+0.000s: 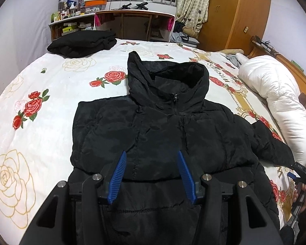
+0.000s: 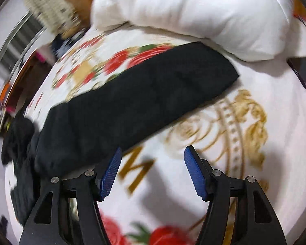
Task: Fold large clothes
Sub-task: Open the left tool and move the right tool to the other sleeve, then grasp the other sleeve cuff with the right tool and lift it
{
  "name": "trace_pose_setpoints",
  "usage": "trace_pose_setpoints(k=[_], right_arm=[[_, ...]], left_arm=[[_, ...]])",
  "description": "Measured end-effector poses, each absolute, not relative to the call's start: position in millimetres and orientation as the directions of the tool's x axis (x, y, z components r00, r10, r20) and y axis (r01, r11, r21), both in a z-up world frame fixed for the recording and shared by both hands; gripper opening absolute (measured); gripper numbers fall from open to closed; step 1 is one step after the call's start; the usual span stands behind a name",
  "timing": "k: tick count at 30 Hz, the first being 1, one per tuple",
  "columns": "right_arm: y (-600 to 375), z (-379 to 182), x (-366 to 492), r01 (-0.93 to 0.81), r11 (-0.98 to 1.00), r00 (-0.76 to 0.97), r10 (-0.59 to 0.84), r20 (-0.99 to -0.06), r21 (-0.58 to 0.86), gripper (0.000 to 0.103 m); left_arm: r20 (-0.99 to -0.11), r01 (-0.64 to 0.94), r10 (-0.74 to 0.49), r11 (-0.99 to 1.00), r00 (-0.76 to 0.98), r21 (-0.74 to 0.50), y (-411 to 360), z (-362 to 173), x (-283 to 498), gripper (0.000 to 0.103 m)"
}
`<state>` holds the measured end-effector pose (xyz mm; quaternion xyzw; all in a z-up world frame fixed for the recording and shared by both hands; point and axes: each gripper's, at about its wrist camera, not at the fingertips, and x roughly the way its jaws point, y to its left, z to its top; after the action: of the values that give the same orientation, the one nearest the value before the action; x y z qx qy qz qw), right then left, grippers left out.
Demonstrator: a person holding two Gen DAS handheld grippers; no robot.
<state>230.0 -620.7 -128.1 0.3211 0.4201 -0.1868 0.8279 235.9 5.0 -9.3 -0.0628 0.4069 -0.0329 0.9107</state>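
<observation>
Here the jacket (image 1: 153, 126) lies under the left tool (image 1: 152, 159).

Two black jackets (image 1: 153, 134) (image 1: 81, 42) (one folded), one white duvet (image 1: 275, 94), one phone (image 2: 305, 71).

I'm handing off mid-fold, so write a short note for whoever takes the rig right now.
Left tool: open, empty, over the jacket.
Right tool: open, empty, over the bedspread beside the sleeve.
Jacket lies front up on the bed, zipped, hood flat. Its left side looks folded in; the sleeve lies stretched toward the duvet. Another black garment sits folded at the far corner.
Left: fold that sleeve in, then the body.
</observation>
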Motion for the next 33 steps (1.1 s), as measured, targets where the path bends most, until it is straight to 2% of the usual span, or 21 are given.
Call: trace_pose_setpoints(k=[6,12,13,15,16,18,27,33], right_arm=[[-663.1,-141.9,239.0,0.638,0.628,0.609,-0.058,-0.791,0.446,0.064],[-672.5,-143.9,259.3,0.664,0.618,0.605,-0.113,-0.788,0.421,0.065],[-674.3,-143.6,263.0,0.667,0.62,0.599,-0.118,-0.792,0.412,0.062],[-675.8,-138.8,265.2,0.676,0.629,0.582,-0.137,-0.802,0.384,0.034],[-676.3,-135.4,264.2,0.662,0.63,0.595,-0.114,-0.795,0.405,0.015],[-672.9,-124.4,262.0,0.655,0.64,0.598,-0.114,-0.794,0.401,0.011],[-603.7,-5.5,272.4,0.424,0.81,0.754,-0.068,-0.654,0.404,0.008],[-517.2,67.5,282.6,0.191,0.895,0.83,0.072,-0.554,0.404,0.008]], left_arm=[[-0.744,0.011,-0.097,0.993,0.661,-0.12,0.1,-13.3,245.1,0.054],[-0.761,0.001,-0.091,0.993,0.642,-0.118,0.5,-22.6,251.7,0.054],[-0.762,-0.002,-0.092,0.993,0.641,-0.122,1.4,-23.7,252.1,0.054],[-0.763,-0.008,-0.091,0.992,0.64,-0.126,3.2,-25.0,252.4,0.054],[-0.762,-0.009,-0.093,0.992,0.641,-0.129,4.3,-25.0,252.3,0.054],[-0.76,-0.011,-0.096,0.991,0.643,-0.135,6.7,-24.5,251.6,0.054],[-0.728,-0.029,-0.121,0.981,0.674,-0.19,26.1,-7.4,236.2,0.054],[-0.697,-0.037,-0.129,0.975,0.706,-0.219,42.3,9.3,221.8,0.054]])
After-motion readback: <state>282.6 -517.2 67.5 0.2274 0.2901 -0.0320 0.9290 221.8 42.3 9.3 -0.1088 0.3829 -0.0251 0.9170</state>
